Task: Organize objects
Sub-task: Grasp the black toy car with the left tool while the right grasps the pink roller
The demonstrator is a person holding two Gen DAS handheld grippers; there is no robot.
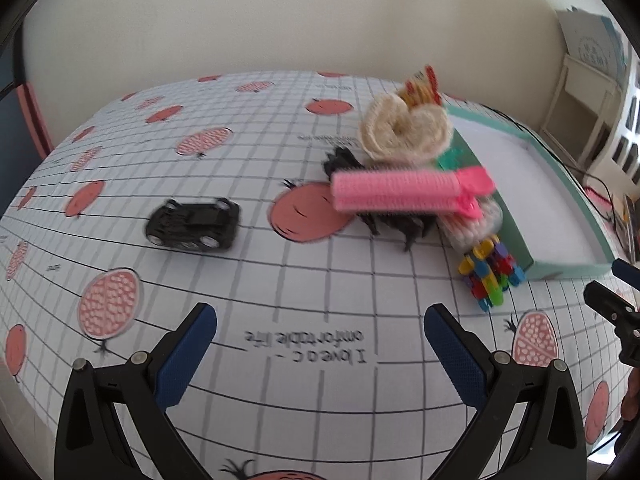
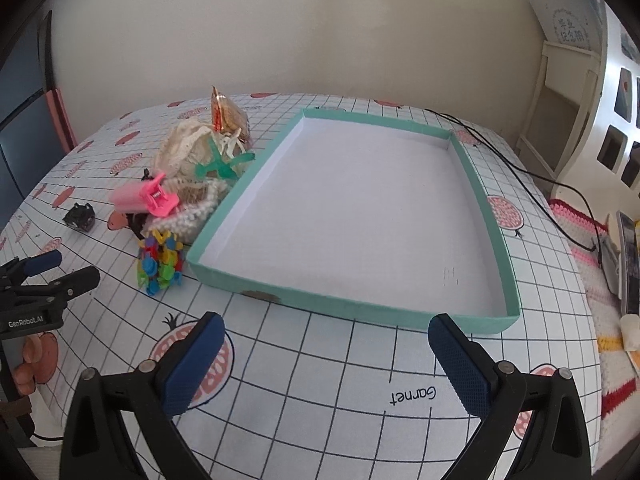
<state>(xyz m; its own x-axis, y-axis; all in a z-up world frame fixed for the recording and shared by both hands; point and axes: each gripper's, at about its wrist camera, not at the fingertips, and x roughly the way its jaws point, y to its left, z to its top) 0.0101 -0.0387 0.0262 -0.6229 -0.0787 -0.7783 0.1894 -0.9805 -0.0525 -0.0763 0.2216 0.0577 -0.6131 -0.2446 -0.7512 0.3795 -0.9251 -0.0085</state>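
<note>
Two tools, left tool [image 1: 320,344] and right tool [image 2: 326,354], hover spread and empty over the surface [image 2: 360,400], where clutter including a pink hair roller [image 1: 400,191] heaps beside the empty tray [image 2: 352,308]; lifting the topmost piece first looks wisest.

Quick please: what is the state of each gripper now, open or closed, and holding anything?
Left gripper: open, holding nothing.
Right gripper: open, holding nothing.
</note>
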